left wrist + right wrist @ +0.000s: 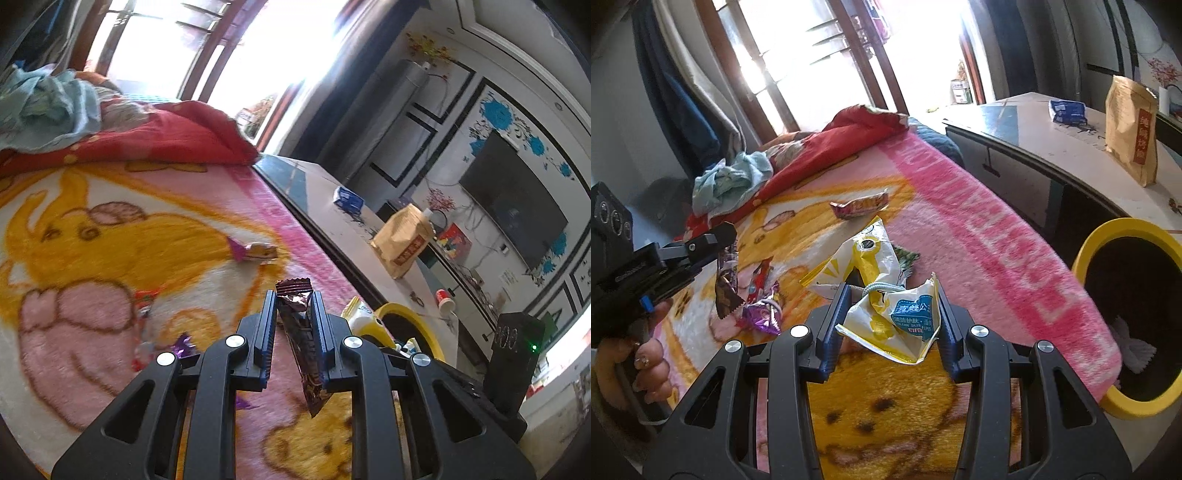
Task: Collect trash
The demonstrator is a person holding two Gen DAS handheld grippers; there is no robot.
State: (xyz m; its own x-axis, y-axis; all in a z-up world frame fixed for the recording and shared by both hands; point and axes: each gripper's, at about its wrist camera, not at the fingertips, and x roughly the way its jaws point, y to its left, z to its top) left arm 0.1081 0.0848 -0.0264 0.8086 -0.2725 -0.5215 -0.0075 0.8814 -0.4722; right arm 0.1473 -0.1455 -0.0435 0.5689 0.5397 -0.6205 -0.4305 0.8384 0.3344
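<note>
Black linkages fill the lower frame of both wrist views. Left gripper [293, 299]: fingers closed on a dark brown wrapper [301, 343], pinched near its upper crimped end, the long tail hanging free below the pads. Same wrapper visible at left of the right wrist view [726, 286], dangling clear of the blanket.

Right gripper [892, 295]: jaws set wide, a crumpled yellow-and-white pouch [886, 306] between them with a blue label facing up. Pouch looks lifted off the pink-and-yellow blanket [979, 229], so likely held at its edges, though contact at the pads is not plain to see.

Yellow-rimmed bin [1123, 225] at right edge of the right view, just beside the bed, some white paper already inside.

Still lying loose on the blanket: a purple foil wrapper [762, 317] lower left, a red-pink wrapper [858, 206] upper centre.

Handling judgement: all pieces featherweight, thin film, slick and springy. Pouch will crush and may slip if gripped on a flat face; best taken across a folded ridge or sealed seam. Brown wrapper holds best at its crimp. Nothing fragile.

Beige bag [1130, 129] on the side table, well apart; not obviously trash.
</note>
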